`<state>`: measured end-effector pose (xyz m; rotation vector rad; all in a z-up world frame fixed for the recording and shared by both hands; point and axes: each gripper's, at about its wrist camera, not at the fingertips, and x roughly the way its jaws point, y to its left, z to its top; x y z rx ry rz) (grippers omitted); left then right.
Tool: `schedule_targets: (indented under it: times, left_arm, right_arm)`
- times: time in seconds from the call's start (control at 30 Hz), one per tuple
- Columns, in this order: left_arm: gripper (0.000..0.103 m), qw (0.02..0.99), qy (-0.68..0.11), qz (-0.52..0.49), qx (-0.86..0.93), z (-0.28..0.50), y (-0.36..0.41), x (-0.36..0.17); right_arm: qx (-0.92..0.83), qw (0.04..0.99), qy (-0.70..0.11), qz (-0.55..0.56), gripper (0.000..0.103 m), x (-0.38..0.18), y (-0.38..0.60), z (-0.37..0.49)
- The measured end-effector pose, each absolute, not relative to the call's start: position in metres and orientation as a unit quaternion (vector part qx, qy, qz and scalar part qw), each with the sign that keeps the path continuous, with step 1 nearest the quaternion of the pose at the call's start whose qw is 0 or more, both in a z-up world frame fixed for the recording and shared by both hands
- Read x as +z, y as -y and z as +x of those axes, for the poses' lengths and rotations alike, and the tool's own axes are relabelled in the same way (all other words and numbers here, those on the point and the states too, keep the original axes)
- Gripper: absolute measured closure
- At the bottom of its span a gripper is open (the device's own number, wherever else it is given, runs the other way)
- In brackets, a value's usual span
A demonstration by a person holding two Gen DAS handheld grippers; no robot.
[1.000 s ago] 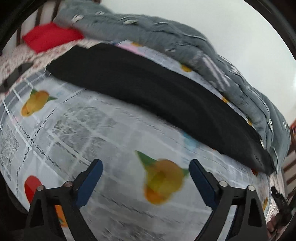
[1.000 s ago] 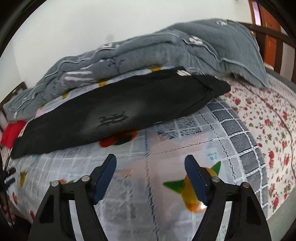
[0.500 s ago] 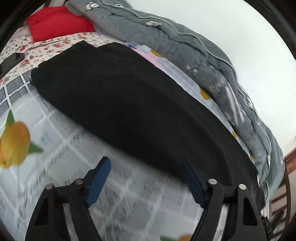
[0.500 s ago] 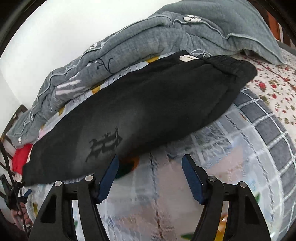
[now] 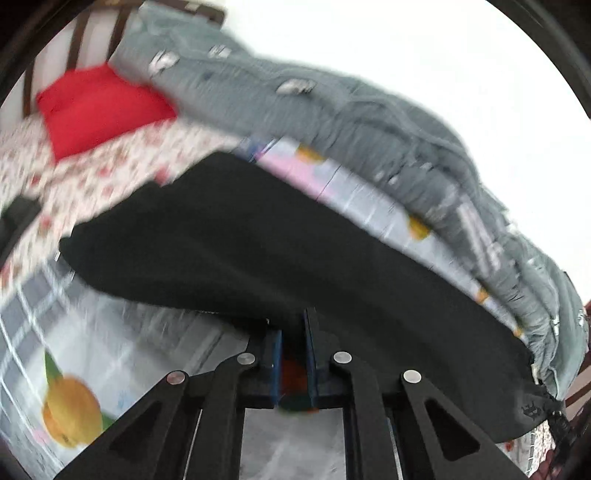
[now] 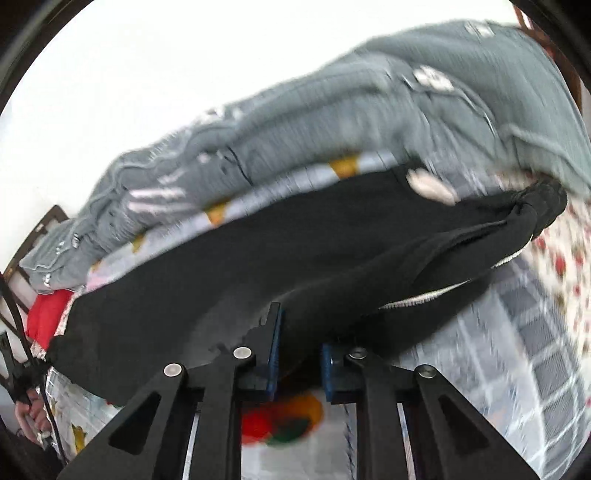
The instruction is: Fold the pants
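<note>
Black pants (image 5: 258, 240) lie lengthwise across the bed, in front of a grey quilt (image 5: 369, 122). My left gripper (image 5: 293, 325) is at their near edge, blue pads almost together, with black cloth pinched at the tips. In the right wrist view the pants (image 6: 295, 240) show a white zipper line (image 6: 443, 291) near the waistband end at the right. My right gripper (image 6: 301, 332) is closing on the near edge, and bunched black cloth fills the gap between its pads.
The bed sheet (image 5: 110, 350) has a grey check and fruit prints, with a floral part (image 5: 92, 173) at the left. A red pillow (image 5: 103, 107) lies by the wooden headboard (image 5: 85, 33). A white wall stands behind the quilt. A person's hand (image 6: 31, 421) shows at the lower left.
Both grippers have moved forward over the sheet to the pants' near edge. Both stood wide open before and have now closed on the black cloth.
</note>
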<state>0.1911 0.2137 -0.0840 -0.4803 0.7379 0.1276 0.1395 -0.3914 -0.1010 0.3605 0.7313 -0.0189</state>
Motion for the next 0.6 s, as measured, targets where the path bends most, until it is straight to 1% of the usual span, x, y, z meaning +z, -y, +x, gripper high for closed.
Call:
schedule_targets:
  times: [0.1, 0.2, 0.37, 0.5, 0.6]
  left_arm:
    - [0.092, 0.907, -0.357, -0.214, 0.061, 0.212, -0.21, -0.069]
    - [0.092, 0.919, -0.341, -0.188, 0.063, 0.235, -0.206, -0.058]
    - [0.092, 0.922, -0.328, -0.194, 0.074, 0.271, -0.203, -0.059]
    - [0.092, 0.924, -0.33, -0.171, 0.086, 0.299, -0.195, -0.067]
    - [0.092, 0.925, -0.335, -0.153, 0.098, 0.319, -0.186, -0.076]
  right_arm:
    - [-0.006, 0.924, -0.352, 0.149, 0.086, -0.083, 0.389, 0.16]
    - [0.001, 0.927, -0.348, 0.14, 0.086, -0.077, 0.391, 0.181]
    - [-0.009, 0.931, -0.343, 0.121, 0.086, -0.071, 0.386, 0.221]
    - [-0.018, 0.93, -0.347, 0.121, 0.086, -0.079, 0.387, 0.257]
    - [-0.026, 0.92, -0.361, 0.147, 0.086, -0.095, 0.392, 0.285]
